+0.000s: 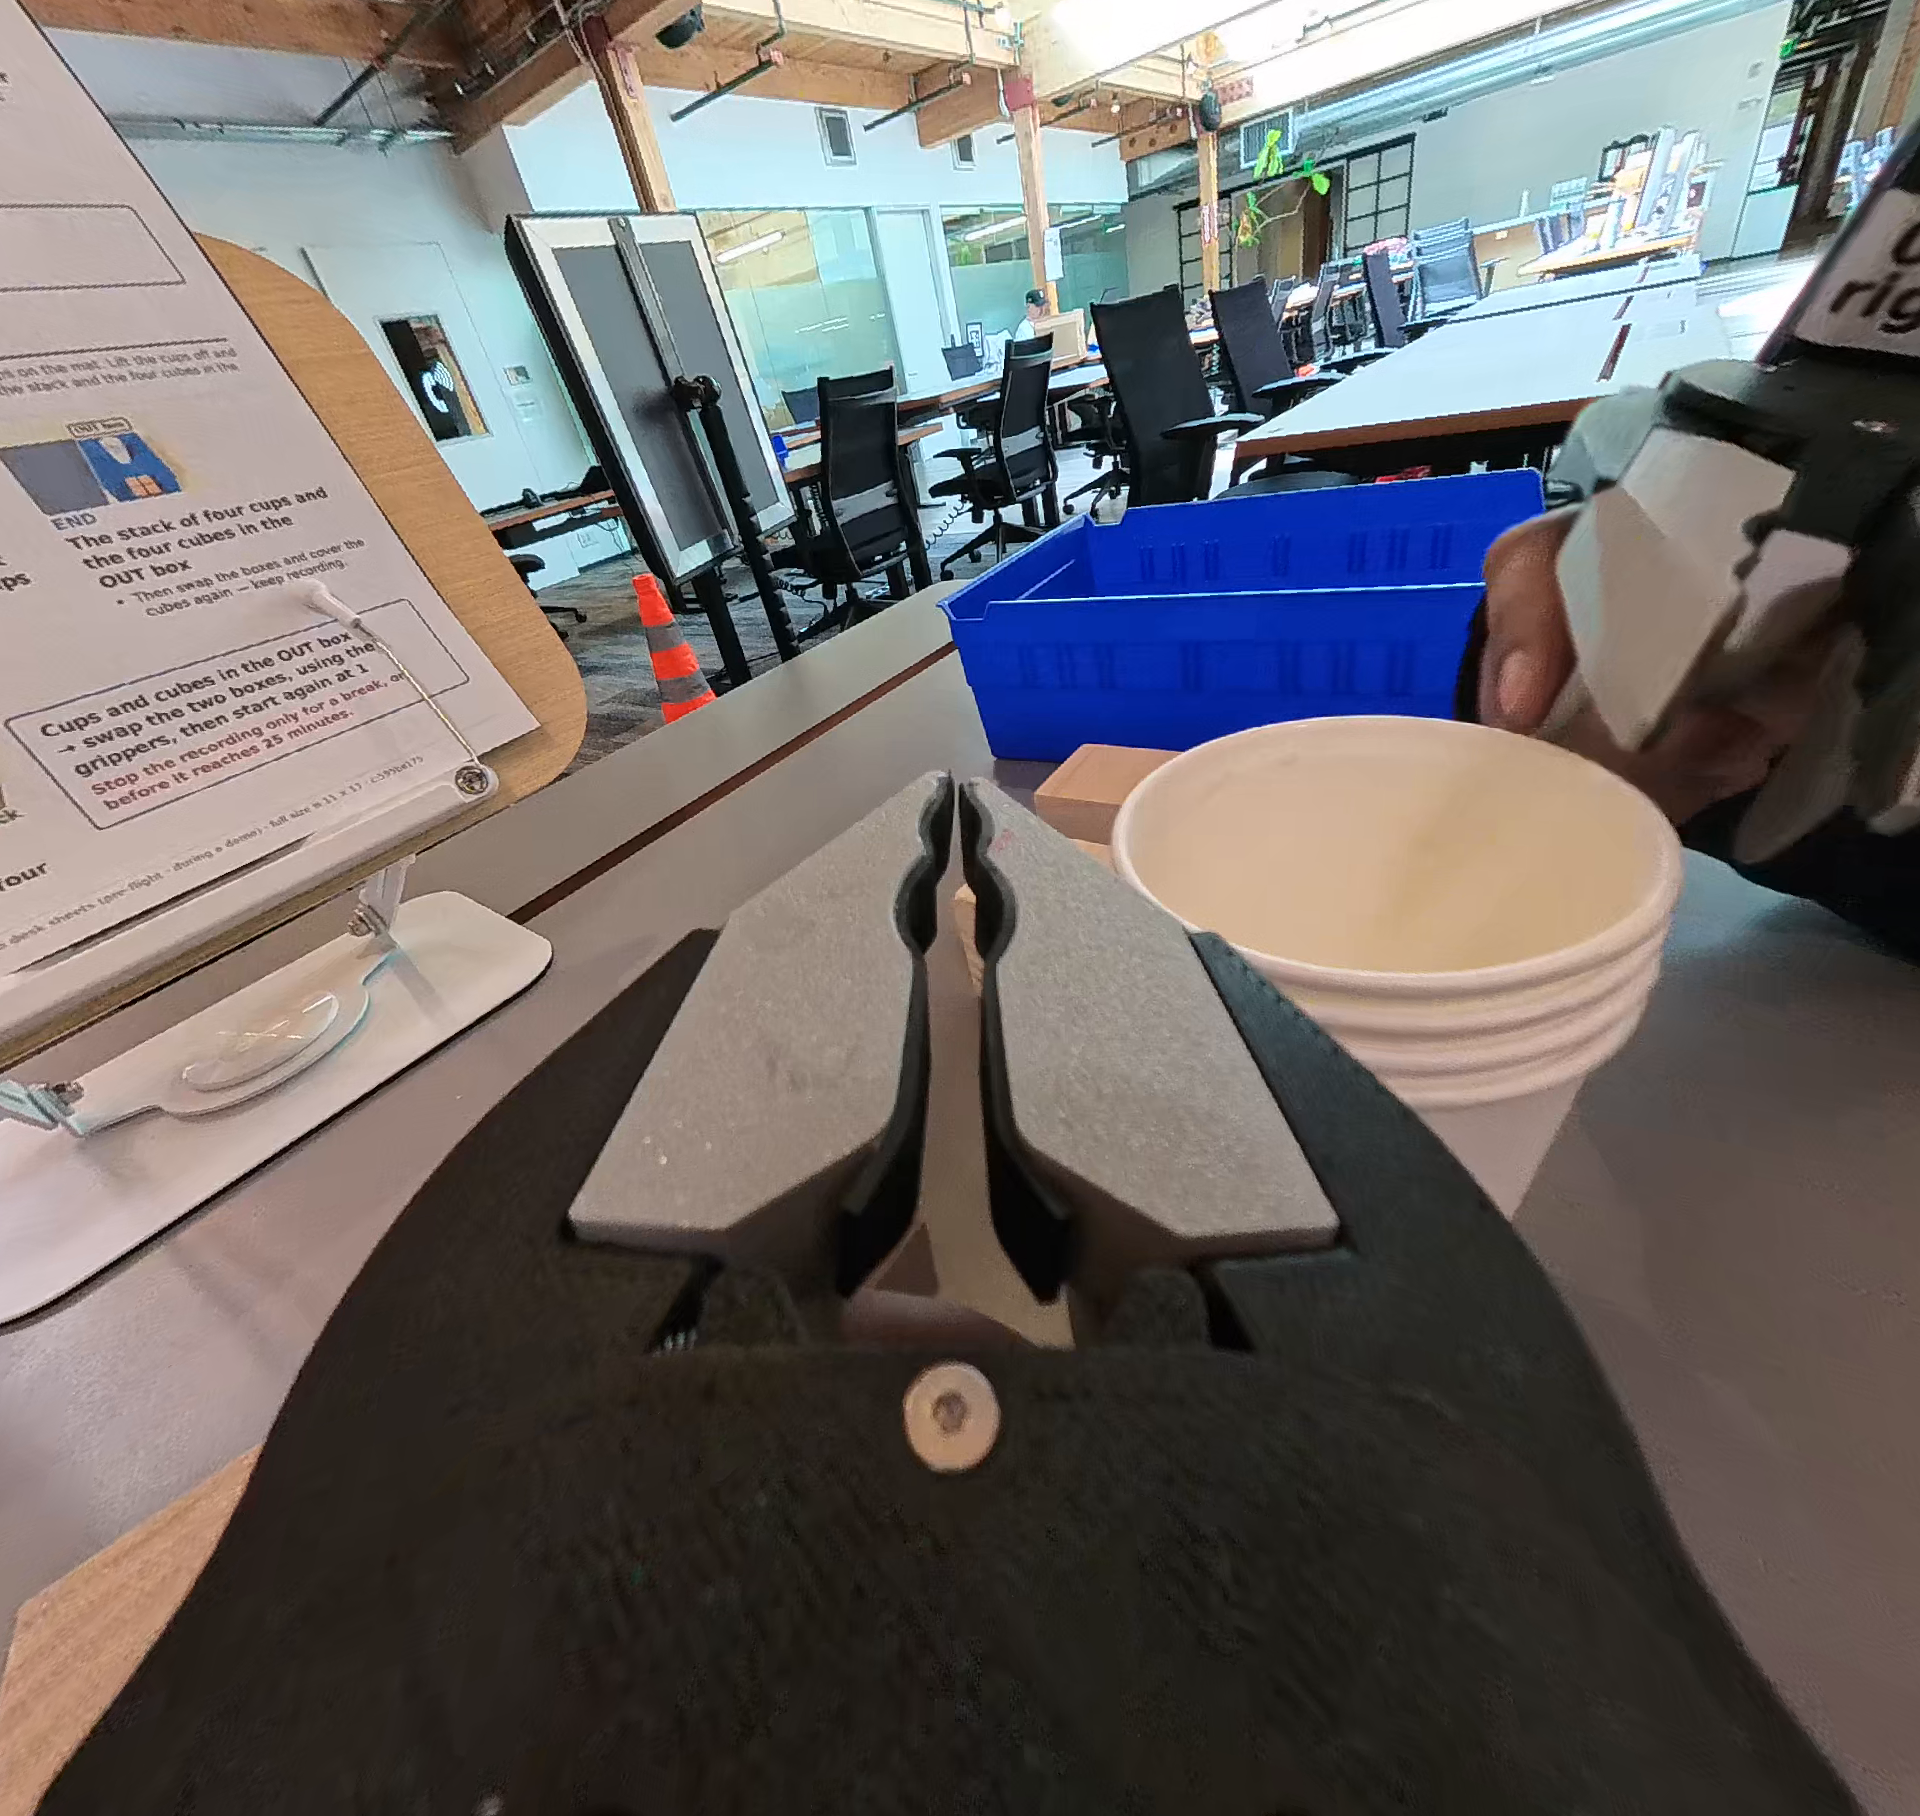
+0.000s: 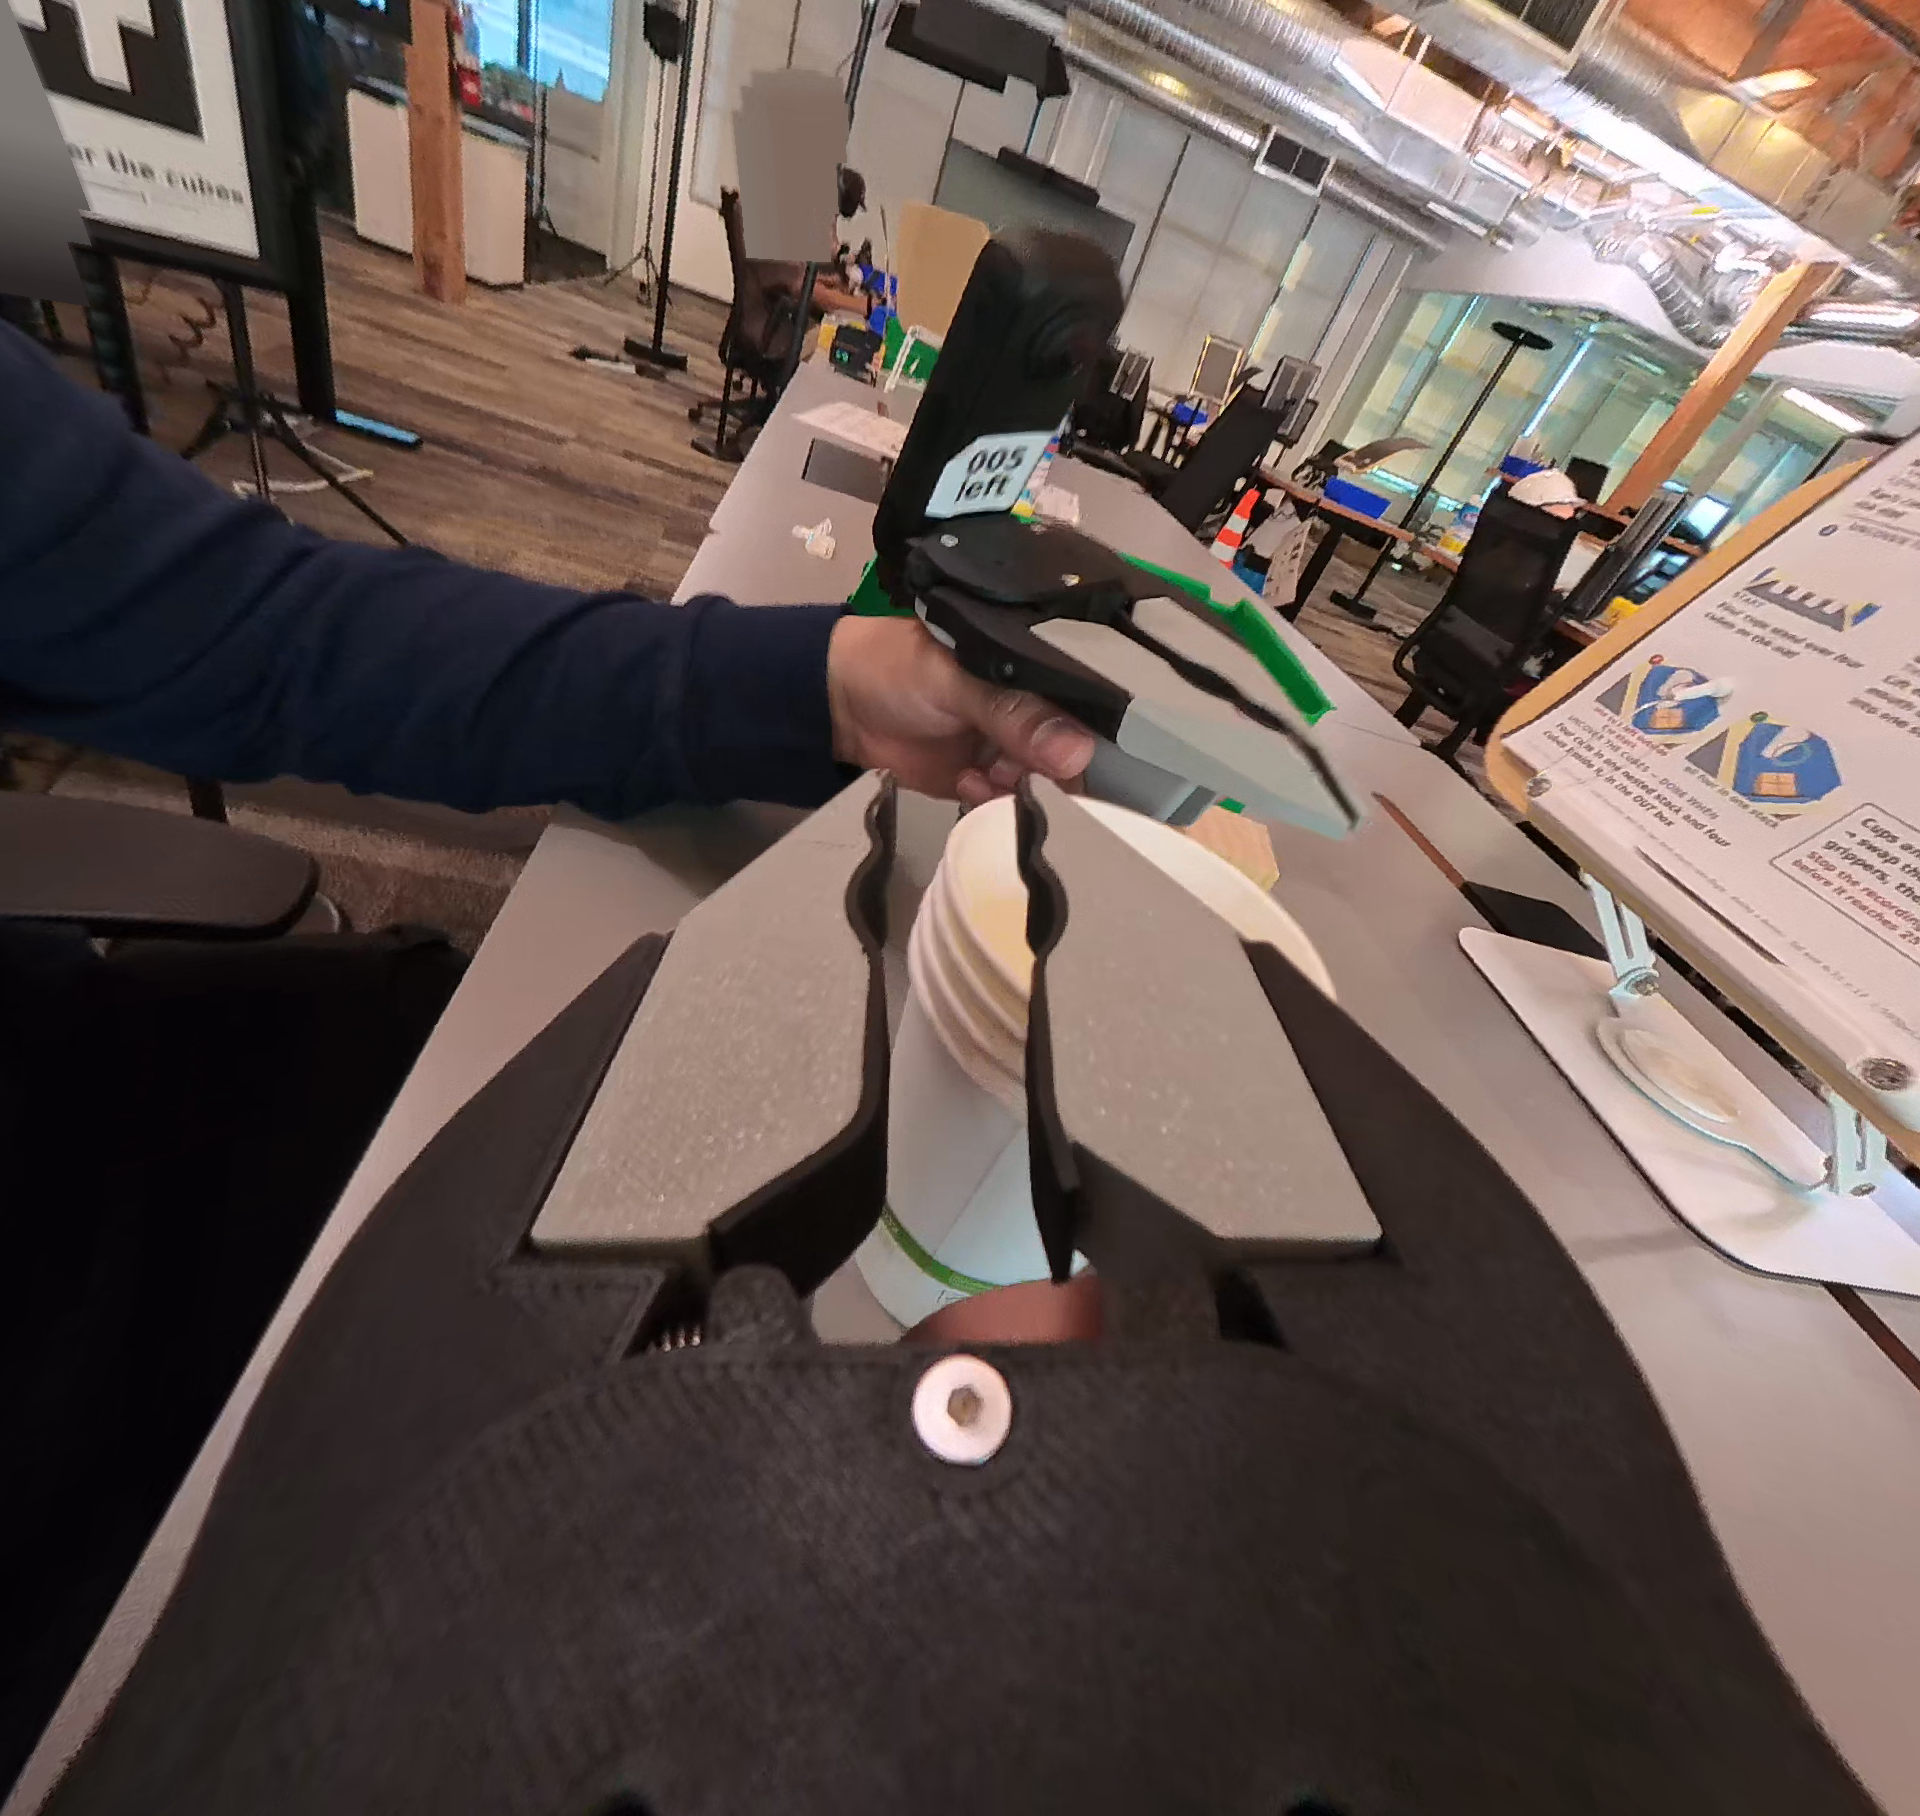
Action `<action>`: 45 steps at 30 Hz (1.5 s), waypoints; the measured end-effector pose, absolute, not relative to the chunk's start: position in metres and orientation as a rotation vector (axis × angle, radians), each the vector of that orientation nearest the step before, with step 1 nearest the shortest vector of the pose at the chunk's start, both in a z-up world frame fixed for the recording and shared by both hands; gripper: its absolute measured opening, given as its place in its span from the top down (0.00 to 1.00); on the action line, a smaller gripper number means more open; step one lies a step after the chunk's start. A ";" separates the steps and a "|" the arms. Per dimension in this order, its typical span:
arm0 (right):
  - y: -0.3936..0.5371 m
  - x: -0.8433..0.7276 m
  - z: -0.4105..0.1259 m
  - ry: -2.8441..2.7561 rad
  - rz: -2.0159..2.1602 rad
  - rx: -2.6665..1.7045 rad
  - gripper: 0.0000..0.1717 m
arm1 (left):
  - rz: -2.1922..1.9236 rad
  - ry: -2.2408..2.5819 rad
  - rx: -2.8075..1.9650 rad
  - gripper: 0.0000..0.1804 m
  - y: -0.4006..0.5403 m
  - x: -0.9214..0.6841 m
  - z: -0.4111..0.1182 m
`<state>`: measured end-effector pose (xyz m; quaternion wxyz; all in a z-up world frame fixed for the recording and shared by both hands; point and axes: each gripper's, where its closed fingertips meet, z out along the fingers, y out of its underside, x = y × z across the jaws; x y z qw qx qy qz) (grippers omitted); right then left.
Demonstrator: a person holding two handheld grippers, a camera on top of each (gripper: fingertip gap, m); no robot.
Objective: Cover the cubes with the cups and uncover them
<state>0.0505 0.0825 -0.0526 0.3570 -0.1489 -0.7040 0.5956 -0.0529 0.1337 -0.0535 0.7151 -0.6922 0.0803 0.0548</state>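
Now, right claw [image 2: 956,810]: parted a little; the rim of the stack of white cups [image 2: 987,935] stands between its fingers, the right finger [image 2: 1039,893] lying across the cup mouth, the left finger [image 2: 873,873] clear of the rim with a gap, so nothing is gripped.
Left claw [image 1: 957,800]: closed, pads meeting on nothing; the cup stack [image 1: 1403,893] stands just to its right, apart from it.
Cups: nested, upright, mouth up on the grey surface [image 1: 727,758].
Cubes: wooden blocks [image 1: 1091,790] lie beyond the left claw's tips, beside the stack.
Blue bin [image 1: 1226,644]: behind the cups.
Instruction sheet on stand [image 1: 208,571]: left of the left claw.
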 end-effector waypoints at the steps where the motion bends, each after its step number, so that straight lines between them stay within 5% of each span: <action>1: 0.086 0.051 -0.047 -1.791 1.558 -0.395 0.89 | 0.121 0.176 -1.532 1.00 0.134 -0.053 -0.053; 9: 0.221 -0.002 -0.039 -1.317 1.390 -1.113 0.91 | 0.123 0.167 -1.555 1.00 0.135 -0.055 -0.058; 18: 0.290 -0.017 -0.110 -1.316 0.850 -1.515 0.54 | 0.128 0.168 -1.567 1.00 0.136 -0.055 -0.060; 26: 0.284 -0.021 -0.117 -1.372 0.767 -1.456 0.58 | 0.125 0.170 -1.569 1.00 0.136 -0.055 -0.060; 34: 0.208 0.006 -0.028 -1.323 1.652 -1.093 0.66 | 0.099 0.166 -1.680 1.00 0.138 -0.058 -0.078; 45: 0.099 0.067 -0.027 -1.741 1.815 -0.467 0.54 | 0.097 0.207 -1.750 0.99 0.142 -0.051 -0.093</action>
